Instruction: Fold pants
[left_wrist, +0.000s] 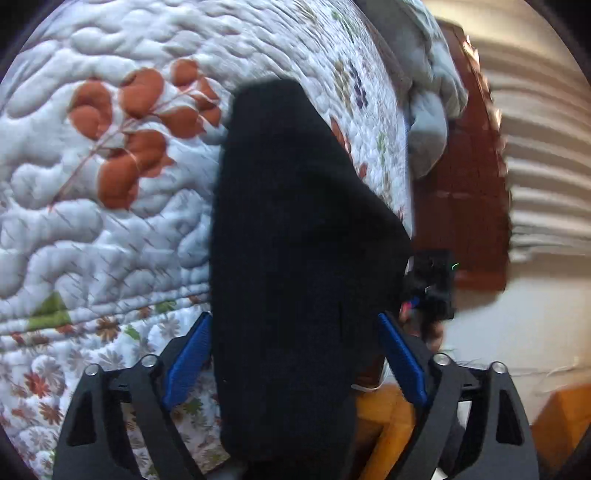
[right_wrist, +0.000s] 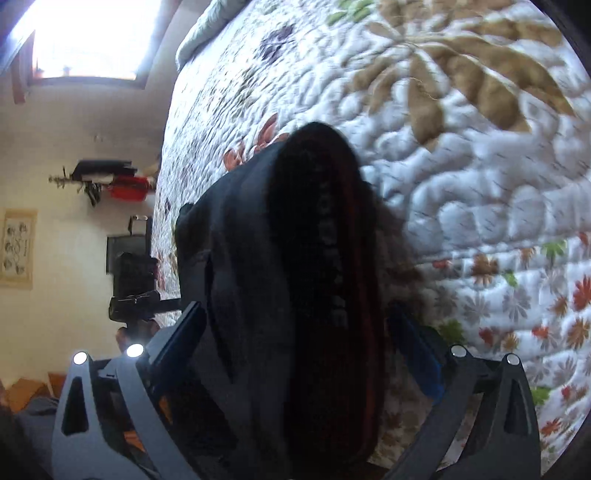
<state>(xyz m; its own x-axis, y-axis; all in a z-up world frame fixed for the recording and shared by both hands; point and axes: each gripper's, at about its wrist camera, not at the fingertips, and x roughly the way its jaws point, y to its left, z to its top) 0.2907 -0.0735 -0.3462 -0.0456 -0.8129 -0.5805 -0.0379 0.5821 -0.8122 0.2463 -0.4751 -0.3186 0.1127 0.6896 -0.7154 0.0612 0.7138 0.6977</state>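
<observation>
Pants (left_wrist: 295, 266): black fabric, seen bunched between the blue pads of the left hand-held gripper (left_wrist: 295, 354), whose jaws stand wide on either side of the cloth; whether the cloth is pinched further back cannot be told from this view.

Right hand-held gripper (right_wrist: 295, 343): jaws likewise spread wide, a thick dark mass of the pants, with a red-edged band bearing pale lettering (right_wrist: 332, 295), filling the gap; a true grip cannot be confirmed.

Position: the garment is held up above the quilted bed cover (left_wrist: 110, 221), not laid flat on it.

Progress, judged: the pants are gathered and lifted, but no finished, flattened fold is shown. Laying out, smoothing and folding appear to remain.

Background: a rumpled grey blanket (left_wrist: 428, 122) at the far end of the bed; a window (right_wrist: 92, 37) beyond.
</observation>
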